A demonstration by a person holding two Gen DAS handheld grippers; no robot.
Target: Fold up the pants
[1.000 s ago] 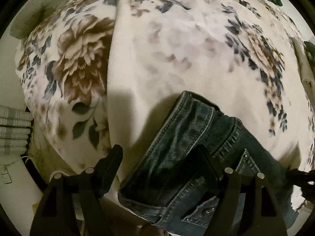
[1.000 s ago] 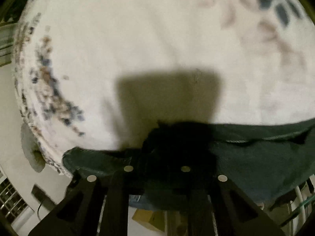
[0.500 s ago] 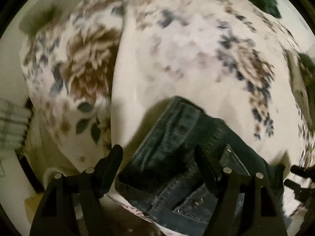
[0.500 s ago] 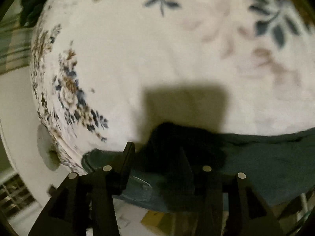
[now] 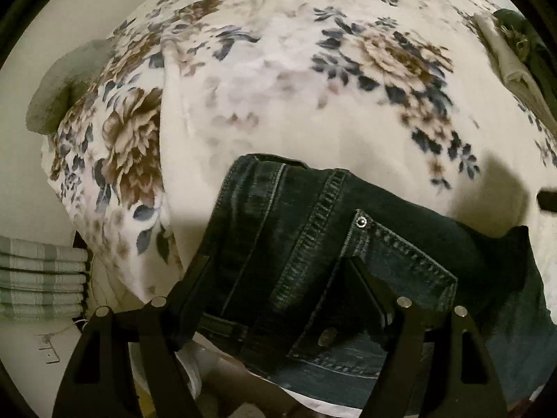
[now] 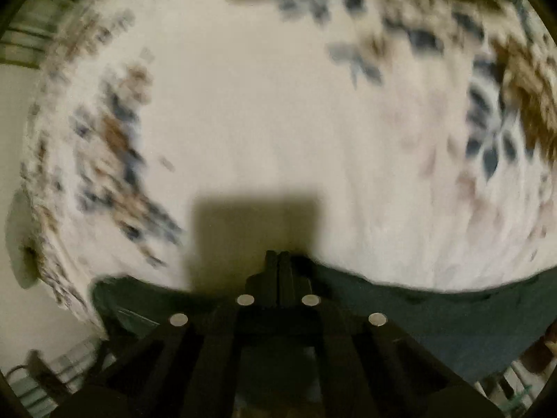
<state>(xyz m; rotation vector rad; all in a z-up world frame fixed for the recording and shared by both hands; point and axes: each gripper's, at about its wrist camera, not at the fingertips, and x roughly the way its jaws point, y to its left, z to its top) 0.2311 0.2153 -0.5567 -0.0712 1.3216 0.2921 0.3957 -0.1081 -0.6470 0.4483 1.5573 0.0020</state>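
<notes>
Jaws of the left gripper (image 5: pixel 278 278) stand apart over the dark jeans (image 5: pixel 348 230) on the floral blanket (image 5: pixel 278 69); the right gripper (image 6: pixel 278 261) has just snapped together, pinching nothing visible.

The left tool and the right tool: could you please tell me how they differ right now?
The left tool has its jaws wide apart with the jeans between them; the right tool has just closed and is shut, and whether it pinches denim is unclear. The left tool is over the pocket; the right tool is at a plain edge. Both point down at the floral bedspread.
</notes>
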